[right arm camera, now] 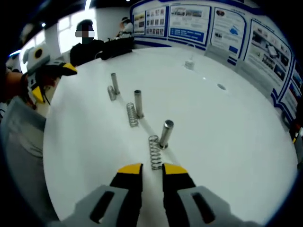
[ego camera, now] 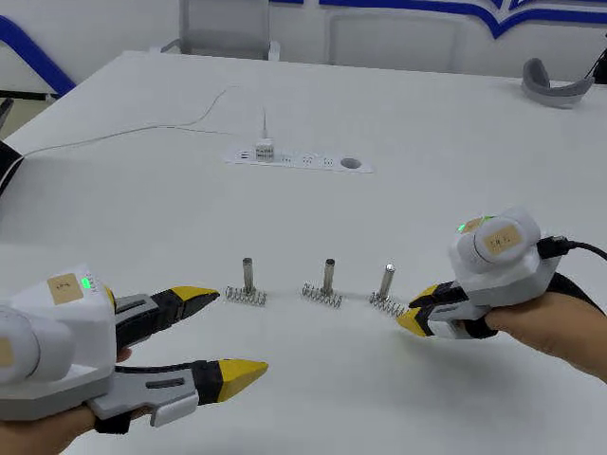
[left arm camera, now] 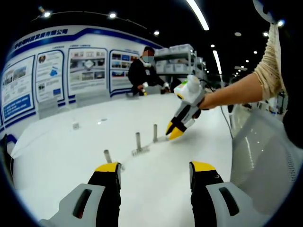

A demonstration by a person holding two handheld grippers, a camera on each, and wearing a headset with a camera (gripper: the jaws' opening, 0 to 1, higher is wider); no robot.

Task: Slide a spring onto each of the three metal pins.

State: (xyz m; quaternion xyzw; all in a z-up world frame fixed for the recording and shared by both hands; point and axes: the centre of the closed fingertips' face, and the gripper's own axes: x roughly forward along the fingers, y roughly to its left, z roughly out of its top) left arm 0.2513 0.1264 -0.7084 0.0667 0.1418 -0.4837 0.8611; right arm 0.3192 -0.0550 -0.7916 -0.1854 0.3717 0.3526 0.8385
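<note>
White workbench in a room with poster boards along the wall, and someone in dark clothes standing at the far end of it. Calling the wearer's edge 6 o'clock: three metal pins stand upright in a row across the middle, left pin, middle pin, right pin. Each one has a spring lying flat on the table right at its 6 o'clock foot: left spring, middle spring, right spring. So none of the springs is on a pin yet. Out at 12 o'clock past the pins there's a white power strip with a thin cable trailing off toward 10. Down low, the left gripper sits at about 7 o'clock from the left pin, yellow tips spread wide, nothing between them. Over at roughly 4 o'clock from the right pin, the right gripper has its tips nearly together with only a thin gap, and the near end of the right spring is right at that gap. Can't tell from here whether it's actually pinching the spring or just nosed up to it.
</note>
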